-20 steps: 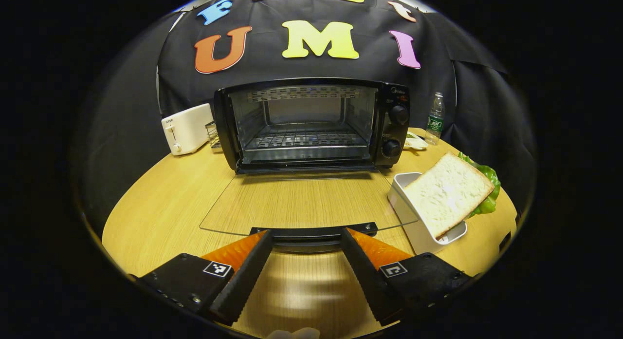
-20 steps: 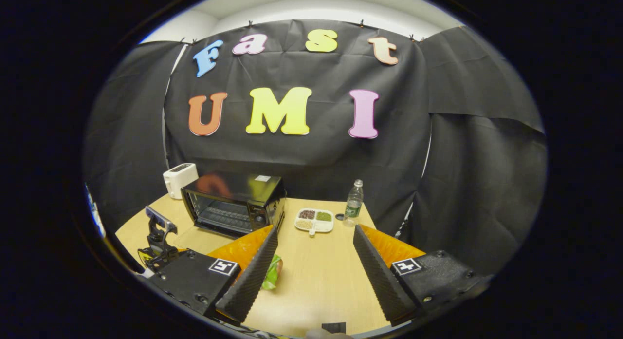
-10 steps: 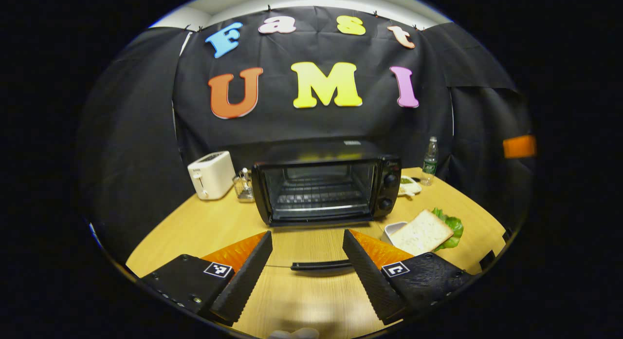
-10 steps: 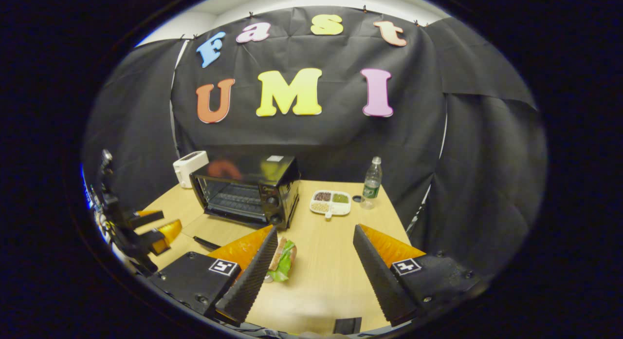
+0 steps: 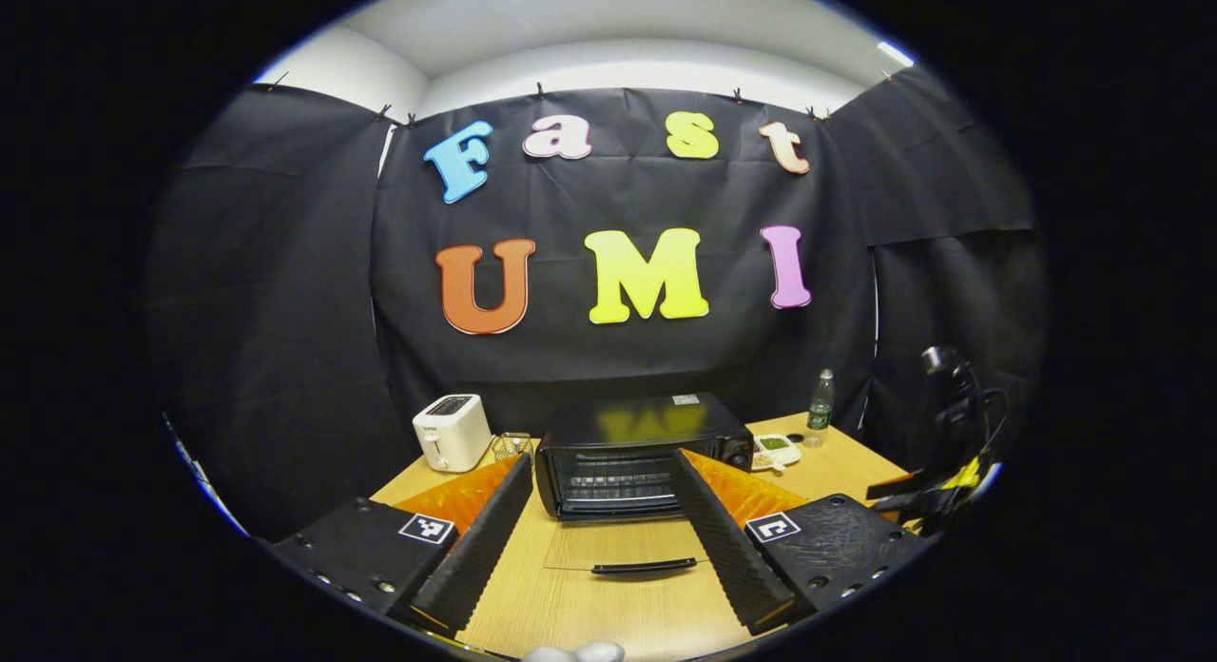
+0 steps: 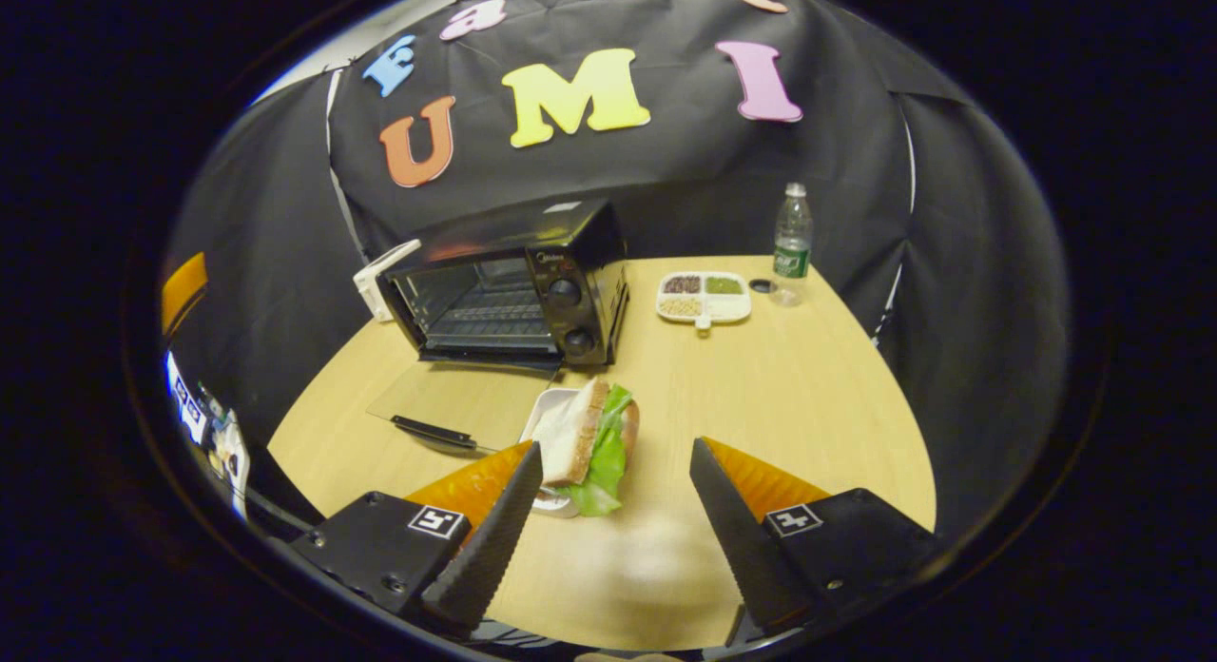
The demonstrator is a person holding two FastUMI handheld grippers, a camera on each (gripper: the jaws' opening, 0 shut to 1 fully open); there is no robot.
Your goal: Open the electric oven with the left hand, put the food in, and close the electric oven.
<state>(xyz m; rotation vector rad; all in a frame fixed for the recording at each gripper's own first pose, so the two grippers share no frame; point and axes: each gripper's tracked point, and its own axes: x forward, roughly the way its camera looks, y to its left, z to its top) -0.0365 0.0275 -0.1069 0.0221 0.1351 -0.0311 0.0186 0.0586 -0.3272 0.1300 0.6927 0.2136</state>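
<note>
The black electric oven [image 5: 623,453] [image 6: 518,282] stands on the wooden table with its glass door [image 6: 456,400] folded down flat, the handle [image 5: 645,567] toward me. A sandwich [image 6: 591,438] of white bread and green lettuce rests on edge in a small white dish [image 6: 544,424] in front of the oven's knobs. My left gripper [image 5: 599,534] hangs open well back from the door, holding nothing. My right gripper [image 6: 616,529] is open just short of the sandwich, which sits a little left of the gap. In the left gripper view the right gripper [image 5: 936,486] appears at the far right edge.
A white toaster [image 5: 453,432] and a small wire rack [image 5: 513,445] stand left of the oven. A divided white plate [image 6: 705,297] of grains, a bottle cap and a water bottle [image 6: 790,243] sit at the back right. Bare tabletop [image 6: 799,396] lies right of the sandwich.
My left gripper has pulled back and up from the open door's handle. My right gripper has tilted down and moved closer to the sandwich.
</note>
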